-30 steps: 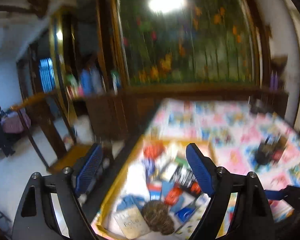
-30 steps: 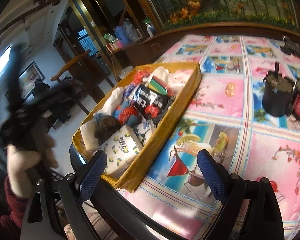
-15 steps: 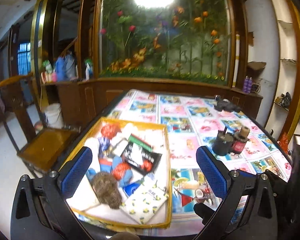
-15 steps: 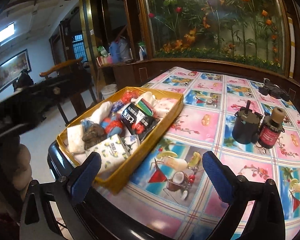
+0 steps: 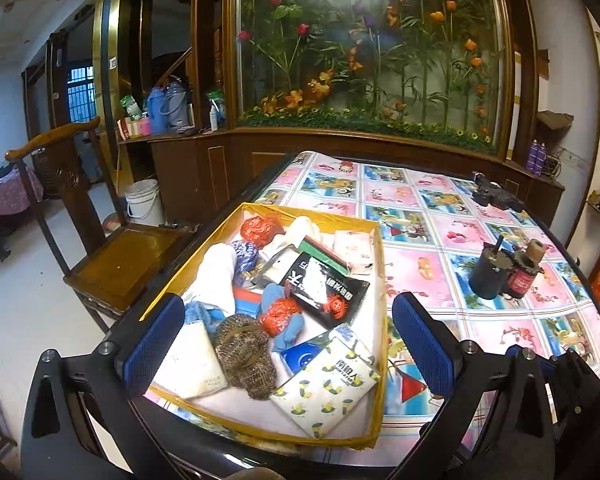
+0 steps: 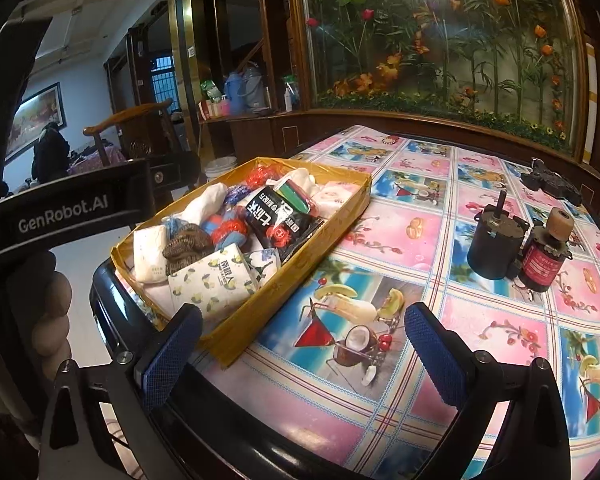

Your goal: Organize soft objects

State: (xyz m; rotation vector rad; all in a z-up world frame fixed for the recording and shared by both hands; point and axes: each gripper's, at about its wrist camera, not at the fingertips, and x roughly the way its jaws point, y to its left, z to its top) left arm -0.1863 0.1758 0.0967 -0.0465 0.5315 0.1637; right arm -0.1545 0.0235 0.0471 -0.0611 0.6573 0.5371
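Observation:
A yellow cardboard box (image 5: 381, 280) (image 6: 342, 216) sits at the table's near left corner, full of soft things: a lemon-print tissue pack (image 5: 326, 388) (image 6: 212, 280), a brown scrubber (image 5: 244, 354) (image 6: 186, 246), a black snack bag (image 5: 324, 292) (image 6: 278, 220), red mesh balls (image 5: 260, 230), white cloths (image 5: 216, 276). My left gripper (image 5: 286, 344) is open and empty, held above the box's near end. My right gripper (image 6: 302, 356) is open and empty, above the table edge just right of the box.
A dark cylinder (image 6: 496, 242) and a red-labelled motor (image 6: 546, 256) stand on the patterned tablecloth (image 6: 480, 320) at right. A black object (image 6: 552, 182) lies far back. A wooden chair (image 5: 112, 256) stands left of the table. The left gripper's body (image 6: 60, 208) shows in the right view.
Both grippers swung and steadied to face the box and table; the views went from blurred and tilted to level. Both jaws stayed open.

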